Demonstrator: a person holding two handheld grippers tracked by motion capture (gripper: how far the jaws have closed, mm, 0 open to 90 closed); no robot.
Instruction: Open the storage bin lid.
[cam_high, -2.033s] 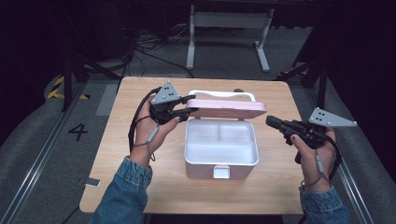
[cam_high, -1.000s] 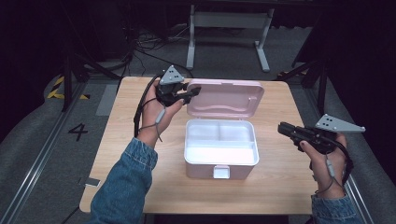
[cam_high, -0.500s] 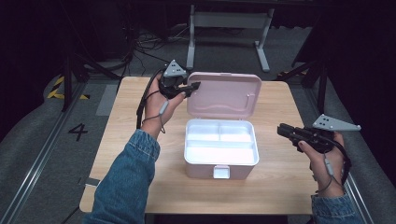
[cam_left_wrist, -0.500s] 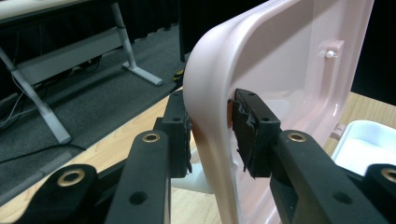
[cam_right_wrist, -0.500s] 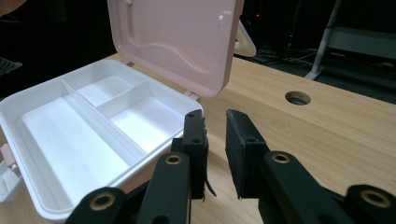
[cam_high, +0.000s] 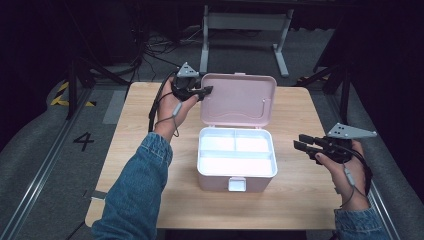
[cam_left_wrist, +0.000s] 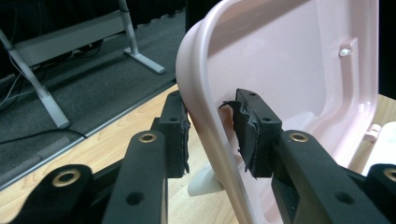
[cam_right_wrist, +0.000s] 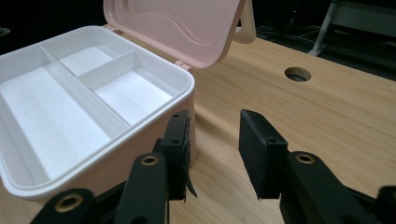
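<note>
A pink box (cam_high: 215, 180) with white compartments stands open mid-table, its pink lid (cam_high: 240, 100) upright at the back. My left gripper (cam_high: 207, 91) is at the lid's upper left corner. In the left gripper view the lid's (cam_left_wrist: 289, 60) rim runs between the jaws of that gripper (cam_left_wrist: 210, 98); they have just been opening, and a thin gap shows at the right pad (cam_left_wrist: 250, 130). My right gripper (cam_high: 301, 141) hovers right of the box, its jaws just opened wider with nothing between them. The right gripper view has it (cam_right_wrist: 214, 119) beside the box's (cam_right_wrist: 187, 84) corner.
The box's compartments are bare, and a white latch (cam_high: 236, 184) hangs on its front wall. The wooden table (cam_high: 300, 200) has a round cable hole (cam_right_wrist: 297, 73) behind my right gripper. A metal stand (cam_high: 245, 22) and cables lie on the dark floor beyond.
The lid has swung from nearly flat up to upright, with my left gripper travelling back and up with its corner. My right hand has drawn away from the box and then kept its place.
</note>
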